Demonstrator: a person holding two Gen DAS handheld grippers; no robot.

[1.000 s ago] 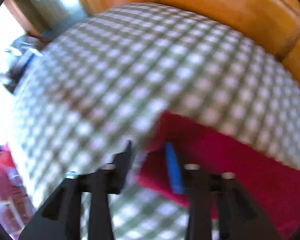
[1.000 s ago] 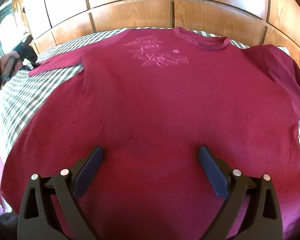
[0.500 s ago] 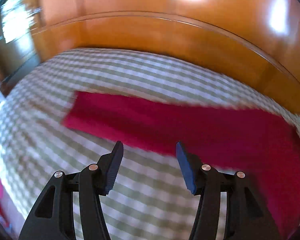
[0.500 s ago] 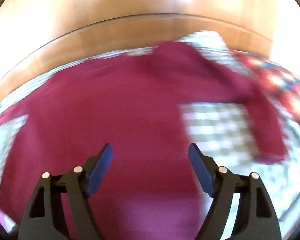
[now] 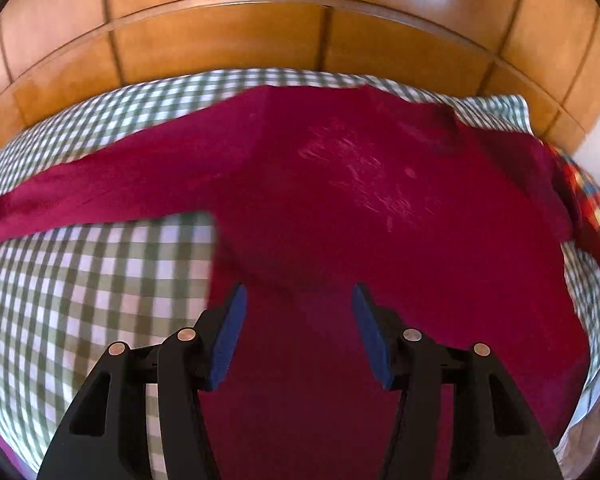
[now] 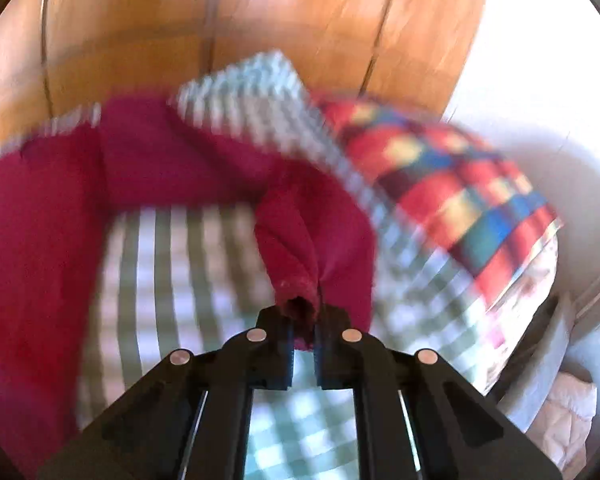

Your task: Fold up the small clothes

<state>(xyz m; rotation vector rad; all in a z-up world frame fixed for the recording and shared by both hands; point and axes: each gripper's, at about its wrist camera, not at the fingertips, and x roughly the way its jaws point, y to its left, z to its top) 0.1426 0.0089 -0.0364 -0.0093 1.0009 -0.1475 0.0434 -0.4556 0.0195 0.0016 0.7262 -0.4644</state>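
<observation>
the dark red sweater [image 5: 340, 208] lies face up and spread on the bed, its embroidered chest showing, one long sleeve [image 5: 112, 176] stretched flat across the green-and-white checked bedcover [image 5: 80, 288] toward the left of the left wrist view. the other sleeve [image 6: 316, 232] is lifted off the cover: the right tongs [image 6: 303, 322] are clenched on its cuff, and the cloth bunches into soft ridges just ahead of the pinch, which suggests a thick, limp knit that will sag and drape rather than hold a crease by itself. it looks light enough for one pinch to carry a sleeve, but the body would likely drag and wrinkle if pulled by a single point, so cuffs, shoulder seams and hem corners seem the best places to take hold. the left tongs [image 5: 298, 332] hang released over the lower body of the sweater, jaws spread apart with nothing between them, and whether the tips touch the cloth cannot be told. the step in hand appears to be bringing the gripped sleeve inward over the chest; the fold proper looks barely begun, since the far sleeve is not yet turned in. beyond the sweater, a bright multicoloured blanket [image 6: 452, 184] lies at the right edge of the bed, and wooden panelling [image 5: 300, 40] rises behind. the right wrist view is smeared by motion, so fine detail there is uncertain.
</observation>
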